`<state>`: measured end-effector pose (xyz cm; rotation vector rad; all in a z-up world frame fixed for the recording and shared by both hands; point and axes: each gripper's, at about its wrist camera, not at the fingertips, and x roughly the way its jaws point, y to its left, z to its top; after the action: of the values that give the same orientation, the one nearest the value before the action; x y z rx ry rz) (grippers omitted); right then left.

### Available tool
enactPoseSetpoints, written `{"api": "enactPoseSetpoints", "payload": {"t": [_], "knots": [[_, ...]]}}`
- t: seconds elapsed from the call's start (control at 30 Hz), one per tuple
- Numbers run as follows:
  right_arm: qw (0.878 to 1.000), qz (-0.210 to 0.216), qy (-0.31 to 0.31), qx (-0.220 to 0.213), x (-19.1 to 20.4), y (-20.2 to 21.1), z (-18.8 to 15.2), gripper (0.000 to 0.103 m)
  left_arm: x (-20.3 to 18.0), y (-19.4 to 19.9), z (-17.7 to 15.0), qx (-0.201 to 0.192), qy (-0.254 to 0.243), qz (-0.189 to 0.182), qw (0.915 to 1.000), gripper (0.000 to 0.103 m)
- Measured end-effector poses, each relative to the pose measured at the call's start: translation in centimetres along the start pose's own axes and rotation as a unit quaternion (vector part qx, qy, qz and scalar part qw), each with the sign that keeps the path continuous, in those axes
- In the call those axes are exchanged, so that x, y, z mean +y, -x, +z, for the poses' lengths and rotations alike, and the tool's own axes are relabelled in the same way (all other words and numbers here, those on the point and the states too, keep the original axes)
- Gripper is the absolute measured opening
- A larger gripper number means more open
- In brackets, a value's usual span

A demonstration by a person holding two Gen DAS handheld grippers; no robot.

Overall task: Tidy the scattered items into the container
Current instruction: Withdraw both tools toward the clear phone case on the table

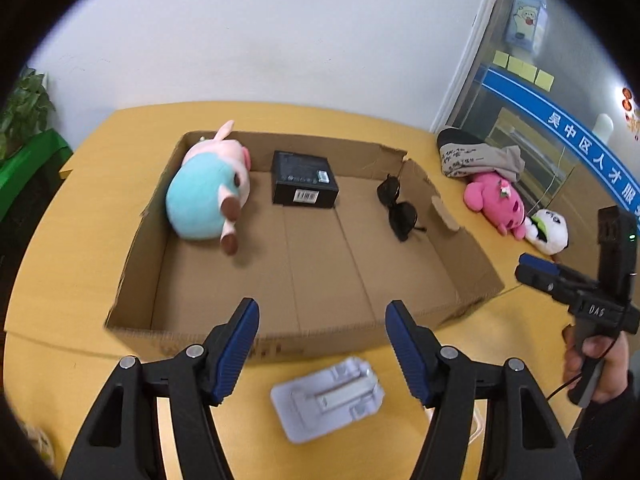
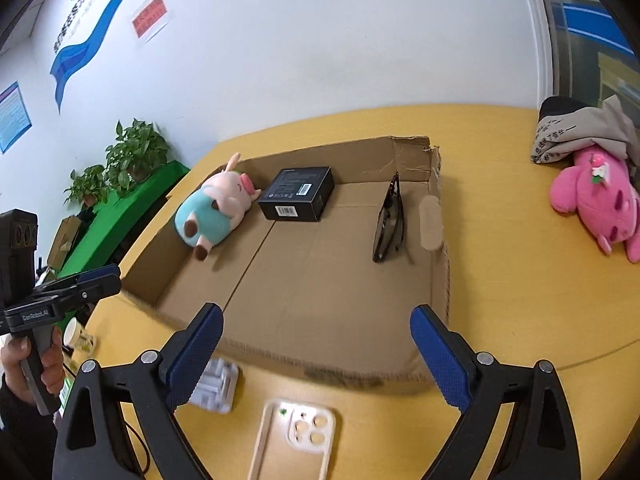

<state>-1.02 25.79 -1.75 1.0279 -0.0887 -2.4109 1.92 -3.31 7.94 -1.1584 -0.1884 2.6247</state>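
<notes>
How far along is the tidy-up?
Done: pig plush, black box and sunglasses lie in the carton. In hand: nothing, both grippers open and empty. Left: plastic tray, phone case, pink plush, white plush.

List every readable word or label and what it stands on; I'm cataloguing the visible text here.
"DAS": right gripper body.
"GenRobot.AI": left gripper body.
"吴中区人才服": blue band on the glass.
Black box barcode label, grey cloth writing, red wall notice: too blurred.
</notes>
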Motion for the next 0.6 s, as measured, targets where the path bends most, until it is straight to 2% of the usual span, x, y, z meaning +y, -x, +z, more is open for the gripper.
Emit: {"api": "enactPoseSetpoints", "payload": {"t": [0.03,0.07,0.1,0.13,0.17,0.2,0.23,0.27,0.33,0.4,0.47,0.6], "knots": [[1.0,0.006,0.004,-0.002,0.0,0.5,-0.5,0.071,-0.1,0.3,-0.5,-0.002,0.001,-0.003,1.0,0.065],[1.0,0.016,0.004,0.0,0.0,0.9,-0.9,0.037,-0.2,0.5,-0.9,-0.003,0.003,-0.008,1.0,0.065],[1.0,0.026,0.0,0.004,0.0,1.2,-1.4,0.031,-0.3,0.7,-1.4,-0.003,0.007,-0.014,0.9999,0.06],[1.0,0.029,-0.001,0.008,0.0,1.5,-1.8,0.03,-0.5,0.8,-1.8,-0.001,0.009,-0.02,0.9998,0.049],[1.0,0.028,0.002,0.011,0.1,1.7,-2.3,0.03,-0.7,0.8,-2.2,0.008,0.01,-0.029,0.9995,0.018],[1.0,0.026,0.004,0.015,0.2,1.9,-2.9,0.034,-0.9,0.7,-2.7,0.018,0.013,-0.035,0.9991,0.006],[0.999,0.028,0.005,0.02,0.2,2.0,-3.5,0.052,-1.2,0.7,-3.2,0.022,0.015,-0.036,0.999,0.006],[0.999,0.031,0.009,0.028,0.4,2.1,-4.2,0.076,-1.6,0.7,-3.8,0.024,0.014,-0.038,0.9989,0.006],[0.998,0.03,0.028,0.039,1.0,2.2,-5.6,0.088,-2.0,0.5,-4.8,0.028,0.016,-0.05,0.9982,0.013],[0.996,0.037,0.049,0.058,1.7,2.0,-7.5,0.088,-2.5,0.2,-6.0,0.043,0.024,-0.056,0.9972,0.042],[0.995,0.046,0.047,0.075,2.0,1.7,-9.2,0.088,-2.9,0.1,-7.2,0.049,0.029,-0.061,0.9965,0.055],[0.991,0.058,0.045,0.11,1.9,1.0,-13.0,0.088,-4.2,-1.1,-9.7,0.075,0.029,-0.107,0.991,0.055]]}}
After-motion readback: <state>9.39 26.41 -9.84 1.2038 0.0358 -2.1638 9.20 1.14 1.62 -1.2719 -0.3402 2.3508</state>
